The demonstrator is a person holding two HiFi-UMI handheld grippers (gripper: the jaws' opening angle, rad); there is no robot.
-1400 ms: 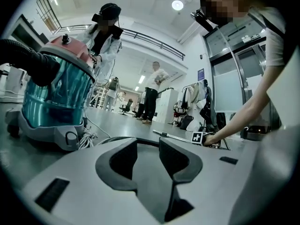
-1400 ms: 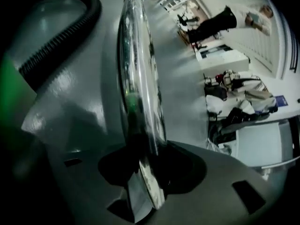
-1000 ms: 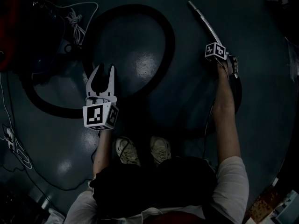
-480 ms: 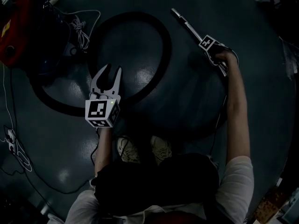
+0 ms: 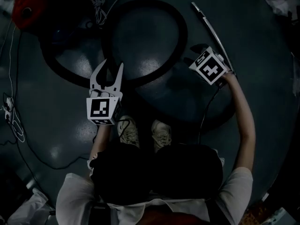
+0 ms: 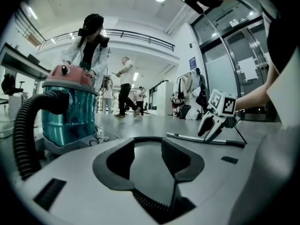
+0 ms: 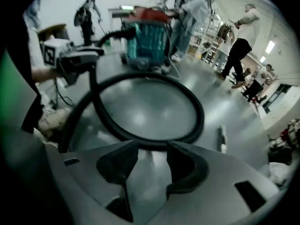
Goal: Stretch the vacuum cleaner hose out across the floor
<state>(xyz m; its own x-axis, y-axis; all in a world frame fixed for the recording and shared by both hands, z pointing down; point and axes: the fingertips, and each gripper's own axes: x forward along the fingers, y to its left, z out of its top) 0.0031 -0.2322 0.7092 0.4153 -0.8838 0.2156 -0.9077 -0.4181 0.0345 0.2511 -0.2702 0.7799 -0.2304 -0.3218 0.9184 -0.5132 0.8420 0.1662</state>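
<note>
Two grippers show in the head view. The left gripper (image 5: 112,71) is held over the dark floor (image 5: 262,78) at 11 o'clock from the person's shoes (image 5: 129,132), its two pale fingers spread in a wide V with nothing in it. The right one sits at 1 o'clock, showing mainly its marker cube. The black hose (image 5: 182,32) lies in a big closed loop at 12 o'clock, beyond both grippers, and curves on left toward the red-topped vacuum cleaner (image 5: 27,6) at 10 o'clock. A thin metal tube (image 5: 212,28) lies on the floor running toward 1 o'clock, passing just beside the right cube. A white cord (image 5: 98,3) is bunched near the vacuum

In the left gripper view the jaws stand wide apart and empty, only bare floor between them. The vacuum's teal body fills the 10 o'clock side, the ribbed hose arching down from it at 9 o'clock. At 2 o'clock the right gripper (image 6: 207,134) points its tips down at the metal tube; whether they touch it cannot be told. People stand in the hall behind

In the right gripper view the jaws are moderately apart with nothing between them. The hose loop lies just past them at 12 o'clock, and the vacuum stands beyond it
</note>
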